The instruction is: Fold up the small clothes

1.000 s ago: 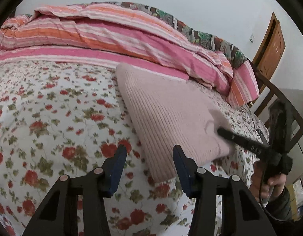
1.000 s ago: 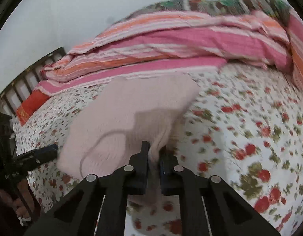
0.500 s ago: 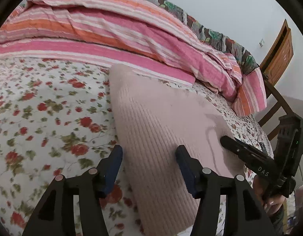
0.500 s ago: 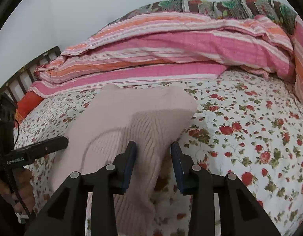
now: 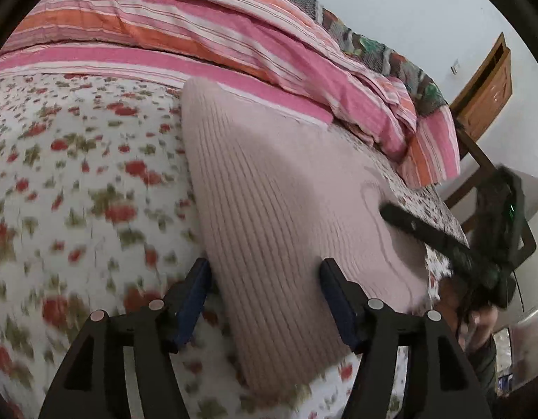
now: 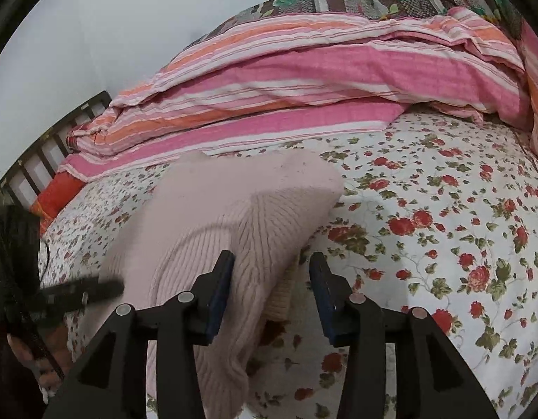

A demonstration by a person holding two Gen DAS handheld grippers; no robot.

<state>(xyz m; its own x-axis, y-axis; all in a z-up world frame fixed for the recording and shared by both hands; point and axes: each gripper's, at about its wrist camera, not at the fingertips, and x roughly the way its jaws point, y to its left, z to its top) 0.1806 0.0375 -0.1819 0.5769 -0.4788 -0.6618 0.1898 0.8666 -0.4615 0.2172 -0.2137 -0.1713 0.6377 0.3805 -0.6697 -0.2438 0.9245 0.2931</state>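
A pale pink ribbed knit garment (image 5: pixel 279 192) lies folded on the floral bedsheet (image 5: pixel 76 174); it also shows in the right wrist view (image 6: pixel 227 216). My left gripper (image 5: pixel 265 279) is open, its jaws straddling the garment's near left edge, low over it. My right gripper (image 6: pixel 272 272) is open and empty, its jaws either side of the garment's near right corner. The right gripper appears in the left wrist view (image 5: pixel 440 241) at the garment's right side. The left gripper shows blurred in the right wrist view (image 6: pixel 83 289).
A pink and orange striped quilt (image 6: pixel 321 80) is bunched along the back of the bed. A dark slatted bed frame (image 6: pixel 49 150) is at the left. A wooden door (image 5: pixel 485 94) stands beyond the bed's right side.
My right gripper let go of the garment and opened wide. My left gripper moved forward, from over the sheet to straddling the garment's edge. The garment now lies flatter.
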